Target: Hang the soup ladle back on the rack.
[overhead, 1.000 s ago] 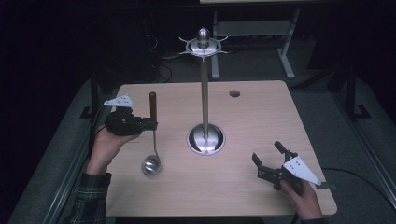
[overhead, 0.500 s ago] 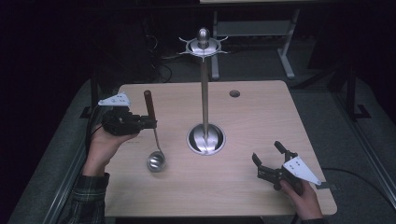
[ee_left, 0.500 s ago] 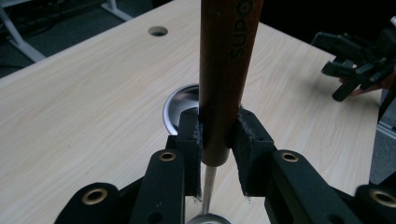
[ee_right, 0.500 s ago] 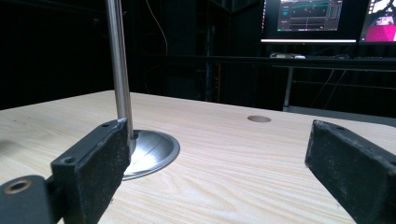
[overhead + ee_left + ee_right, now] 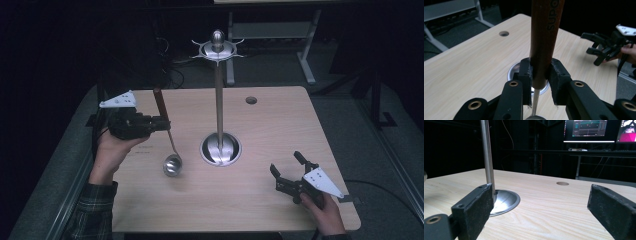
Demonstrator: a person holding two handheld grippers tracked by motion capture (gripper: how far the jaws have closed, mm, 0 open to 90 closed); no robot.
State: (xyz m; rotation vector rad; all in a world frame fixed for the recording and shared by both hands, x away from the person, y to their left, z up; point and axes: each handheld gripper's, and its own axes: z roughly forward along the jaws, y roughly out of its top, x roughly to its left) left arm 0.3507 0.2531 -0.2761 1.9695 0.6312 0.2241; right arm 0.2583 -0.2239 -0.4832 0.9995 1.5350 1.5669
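A ladle with a brown wooden handle and a small metal bowl hangs nearly upright over the left part of the wooden table. My left gripper is shut on the lower end of that handle, and in the left gripper view the two pads press it from both sides. A metal stand with a round base and a hooked crown rises at the table's middle. My right gripper stands open near the front right, with nothing between its fingers, pointing toward the stand's pole.
A round cable hole sits at the table's far right. Beyond the table stand a white desk frame and cables on the dark floor. Monitors glow in the background of the right gripper view. The other gripper shows at the right of the left gripper view.
My left gripper has risen a little with the ladle, so the bowl hangs higher and slightly to the right. The right gripper has stayed where it was.
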